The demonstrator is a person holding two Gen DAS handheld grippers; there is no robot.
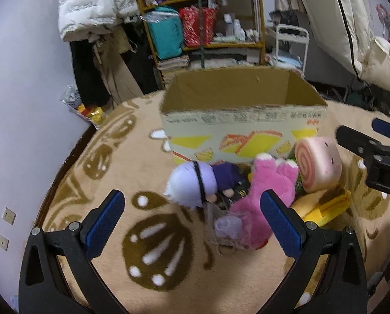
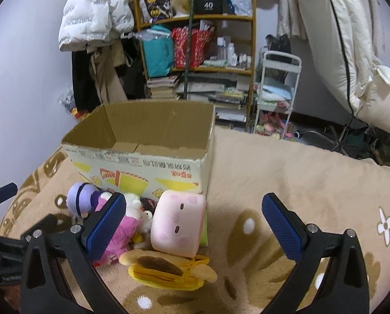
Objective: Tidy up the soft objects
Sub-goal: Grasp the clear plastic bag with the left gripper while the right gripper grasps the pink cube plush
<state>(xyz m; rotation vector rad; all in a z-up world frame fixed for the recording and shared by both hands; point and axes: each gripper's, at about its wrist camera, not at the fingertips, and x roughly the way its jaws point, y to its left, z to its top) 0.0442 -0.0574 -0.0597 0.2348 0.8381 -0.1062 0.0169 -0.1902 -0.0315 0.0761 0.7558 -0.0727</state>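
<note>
**Sorting not yet begun: box empty, toys all outside**

Through the left wrist view, the open printed cardboard box (image 1: 243,120) sits at twelve o'clock on the beige patterned carpet (image 1: 111,172), its visible interior bare. Heaped against its front are a lavender-headed doll (image 1: 192,183), a pink plush animal (image 1: 263,196), a pink swirl-roll cushion (image 1: 317,163) and a yellow flat plush (image 1: 323,205). The left gripper (image 1: 192,225) hovers with jaws spread, holding nothing.

From the right wrist view, the pile lies at nine to ten o'clock. The right gripper (image 2: 193,226) is likewise spread wide and empty. Everything seems left to do.
</note>
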